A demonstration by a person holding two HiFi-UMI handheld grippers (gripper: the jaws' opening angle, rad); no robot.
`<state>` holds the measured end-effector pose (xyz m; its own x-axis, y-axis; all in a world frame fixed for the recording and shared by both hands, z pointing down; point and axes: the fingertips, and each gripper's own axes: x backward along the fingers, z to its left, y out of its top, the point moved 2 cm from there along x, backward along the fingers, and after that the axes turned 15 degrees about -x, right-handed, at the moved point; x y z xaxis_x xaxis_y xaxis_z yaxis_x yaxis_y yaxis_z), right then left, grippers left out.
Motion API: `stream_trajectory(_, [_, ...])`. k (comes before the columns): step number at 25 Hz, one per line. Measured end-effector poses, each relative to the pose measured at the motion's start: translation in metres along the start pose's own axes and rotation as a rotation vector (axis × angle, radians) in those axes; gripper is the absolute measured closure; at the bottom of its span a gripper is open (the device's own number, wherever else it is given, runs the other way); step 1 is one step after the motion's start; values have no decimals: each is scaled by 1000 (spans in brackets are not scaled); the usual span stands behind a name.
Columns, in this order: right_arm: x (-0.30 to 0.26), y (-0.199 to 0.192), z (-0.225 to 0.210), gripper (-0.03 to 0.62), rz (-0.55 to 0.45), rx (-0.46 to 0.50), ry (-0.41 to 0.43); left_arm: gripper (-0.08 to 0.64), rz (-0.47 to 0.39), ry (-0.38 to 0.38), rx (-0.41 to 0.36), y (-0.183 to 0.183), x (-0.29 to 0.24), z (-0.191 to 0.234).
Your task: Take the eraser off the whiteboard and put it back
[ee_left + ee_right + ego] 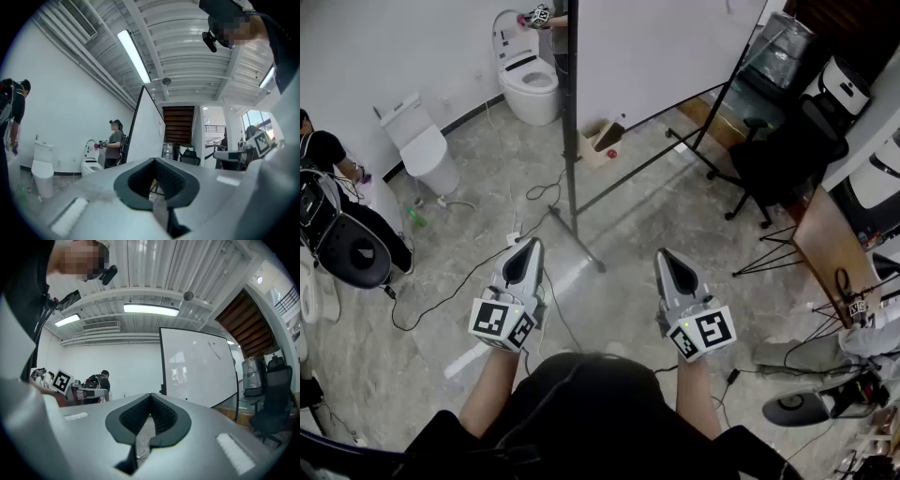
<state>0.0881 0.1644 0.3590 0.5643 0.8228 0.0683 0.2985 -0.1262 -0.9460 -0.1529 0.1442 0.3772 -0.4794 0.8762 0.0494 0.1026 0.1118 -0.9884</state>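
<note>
I read the whiteboard (656,47) upright on its frame at 12 o'clock, well apart from both tools. The left tool (529,244) sits at 7 o'clock and the right tool (667,254) at 5 o'clock, both held level over the floor (637,216). Each is clenched on nothing. I cannot make out the eraser in any view.

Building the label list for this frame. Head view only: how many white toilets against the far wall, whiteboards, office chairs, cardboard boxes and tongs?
White ceramic toilets: 2
White freestanding whiteboard: 1
Black office chair: 1
Brown cardboard box: 1
Grey handheld tongs: 2
Total: 7
</note>
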Motion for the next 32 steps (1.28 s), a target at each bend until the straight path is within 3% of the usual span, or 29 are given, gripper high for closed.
stream_trajectory(20, [-7, -5, -2, 584, -2, -37, -23, 555, -5, 3, 27, -3, 1, 9])
stream_trajectory(32, [-12, -14, 19, 584, -9, -59, -57, 555, -9, -29, 31, -7, 16, 26])
